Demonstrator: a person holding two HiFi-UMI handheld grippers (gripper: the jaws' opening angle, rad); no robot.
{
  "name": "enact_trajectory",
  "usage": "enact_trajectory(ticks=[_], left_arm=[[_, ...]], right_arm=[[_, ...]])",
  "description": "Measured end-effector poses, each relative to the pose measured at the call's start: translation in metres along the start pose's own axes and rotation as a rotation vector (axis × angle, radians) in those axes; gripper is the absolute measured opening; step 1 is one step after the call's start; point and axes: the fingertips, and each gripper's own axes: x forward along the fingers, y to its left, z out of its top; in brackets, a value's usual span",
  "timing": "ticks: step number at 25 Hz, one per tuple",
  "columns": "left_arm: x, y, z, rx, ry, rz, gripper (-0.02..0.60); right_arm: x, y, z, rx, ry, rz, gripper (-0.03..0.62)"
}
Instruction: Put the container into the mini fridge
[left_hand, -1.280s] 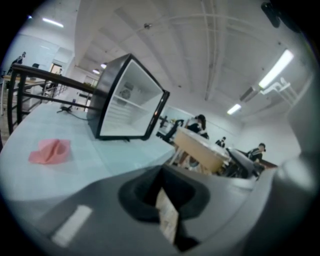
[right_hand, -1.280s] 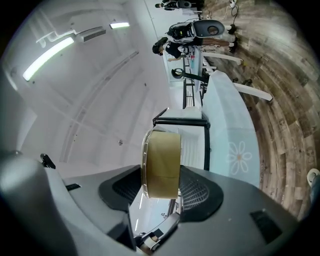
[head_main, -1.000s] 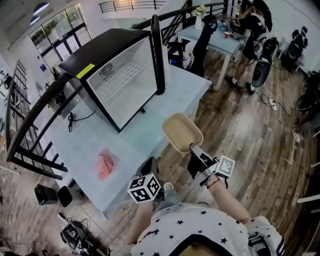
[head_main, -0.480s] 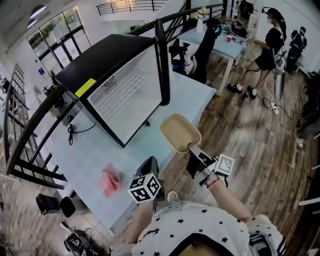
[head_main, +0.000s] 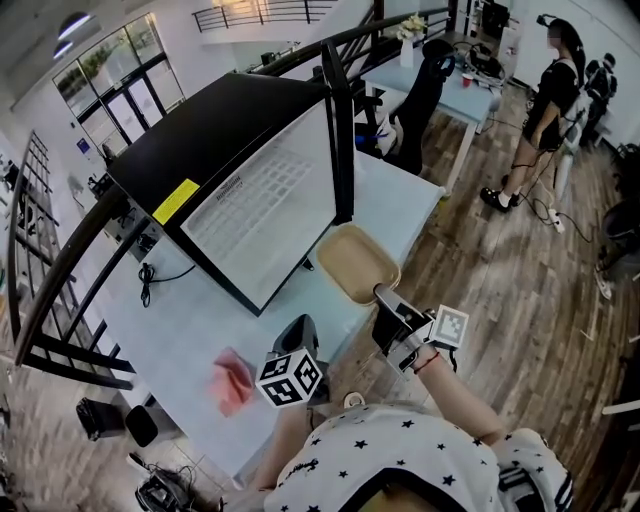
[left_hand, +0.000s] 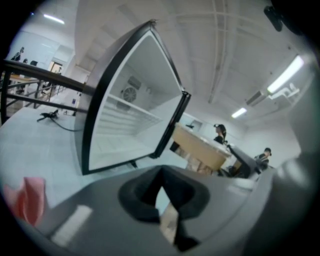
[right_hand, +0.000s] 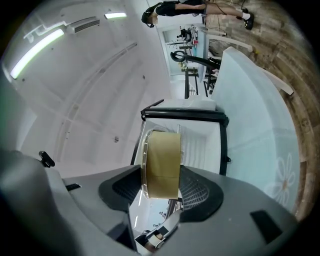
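Observation:
The black mini fridge (head_main: 230, 130) stands on a pale blue table (head_main: 170, 340), door (head_main: 342, 120) swung open, white inside with a wire shelf. My right gripper (head_main: 385, 300) is shut on the rim of a beige container (head_main: 358, 262), held over the table's near edge just in front of the fridge opening. In the right gripper view the container (right_hand: 161, 162) sits edge-on between the pads of the right gripper (right_hand: 162, 190), with the fridge (right_hand: 200, 135) behind it. My left gripper (head_main: 298, 335) hangs by the table edge, empty. In its own view the left gripper (left_hand: 162, 200) shows jaws together, and the fridge (left_hand: 125, 125) and container (left_hand: 200, 150) lie ahead.
A crumpled pink cloth (head_main: 233, 380) lies on the table at near left, seen also as the cloth (left_hand: 27, 200). A black cable (head_main: 150, 285) trails beside the fridge. A dark railing (head_main: 60, 250) runs behind. A second table (head_main: 440, 85), a chair and a standing person (head_main: 550, 70) are at far right.
The container and right gripper have edged toward the fridge opening, which looks nearer and larger. The person in the background walked right. The left gripper has barely moved.

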Motion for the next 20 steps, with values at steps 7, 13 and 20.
enact_trajectory(ticks=[7, 13, 20], left_arm=[[0.012, 0.012, 0.007, -0.005, 0.006, 0.010, 0.006], [0.024, 0.018, 0.011, -0.020, 0.001, 0.035, 0.006], [0.053, 0.027, 0.024, -0.046, -0.029, 0.094, 0.006]], right_arm=[[0.028, 0.000, 0.007, 0.007, 0.015, 0.015, 0.233], [0.047, -0.003, 0.018, 0.017, 0.049, 0.025, 0.233], [0.079, -0.013, 0.042, 0.027, 0.121, 0.039, 0.233]])
